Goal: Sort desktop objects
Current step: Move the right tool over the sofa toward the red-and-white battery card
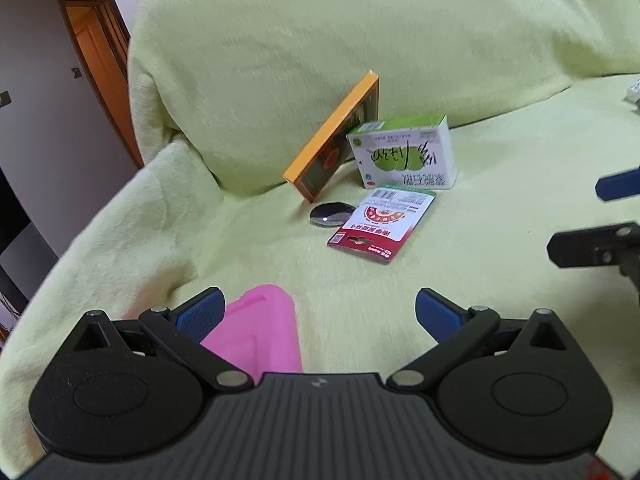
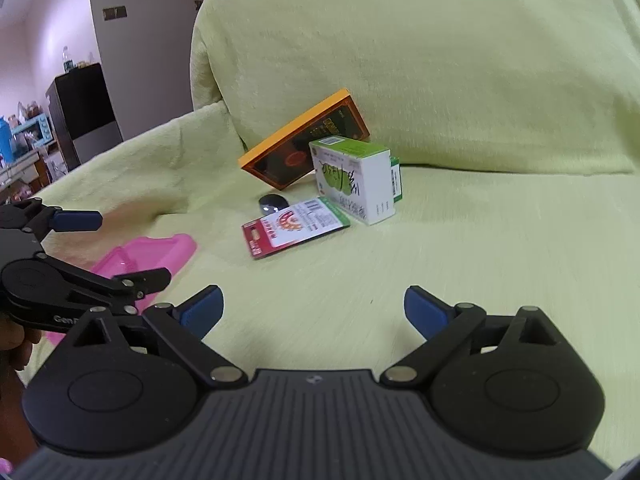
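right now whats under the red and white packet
A shiny dark spoon: its bowl pokes out from under the red and white packet on the side toward the orange box. The handle is covered, so I cannot see how far it runs. Beneath both lies the green blanket.

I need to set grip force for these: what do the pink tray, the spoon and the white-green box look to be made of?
Pink tray: seemingly smooth moulded plastic, uniform colour, rounded rim. Spoon: probably polished metal, since its bowl mirrors light. White-green box: likely printed cardboard, with crisp folded edges and a matte face.
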A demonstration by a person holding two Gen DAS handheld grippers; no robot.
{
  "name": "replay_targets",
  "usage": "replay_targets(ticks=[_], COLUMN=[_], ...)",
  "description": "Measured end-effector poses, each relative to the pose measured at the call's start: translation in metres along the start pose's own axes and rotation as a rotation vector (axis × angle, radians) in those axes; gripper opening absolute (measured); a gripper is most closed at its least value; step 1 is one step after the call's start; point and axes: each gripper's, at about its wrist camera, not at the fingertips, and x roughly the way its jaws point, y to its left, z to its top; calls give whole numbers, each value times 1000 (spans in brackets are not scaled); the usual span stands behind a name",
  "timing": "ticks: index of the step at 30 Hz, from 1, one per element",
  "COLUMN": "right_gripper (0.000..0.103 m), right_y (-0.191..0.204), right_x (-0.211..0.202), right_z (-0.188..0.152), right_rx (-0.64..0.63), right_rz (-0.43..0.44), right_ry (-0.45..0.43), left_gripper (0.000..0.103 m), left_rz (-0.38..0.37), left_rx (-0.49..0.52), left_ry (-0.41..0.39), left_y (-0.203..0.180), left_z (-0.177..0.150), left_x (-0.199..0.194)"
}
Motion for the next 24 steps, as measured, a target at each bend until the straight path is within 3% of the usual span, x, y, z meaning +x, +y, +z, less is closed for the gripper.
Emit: replay_targets(ticks=[7, 14, 24], right_gripper=[96, 96, 97], right_y=[-9, 1, 8], right_x=[45, 94, 153], right_z=[17, 32, 46], right_rx=[-52, -122, -163], right_rz=[23, 55, 79], right_ry=[54, 95, 155], left_gripper=[102, 102, 102], left_rz=[-79, -14, -79], left_rx=[-85, 52, 99], left_ry=[24, -8, 11], left_y=[9, 5, 0], left_z=[-9, -7, -8], left_x=[26, 35, 59])
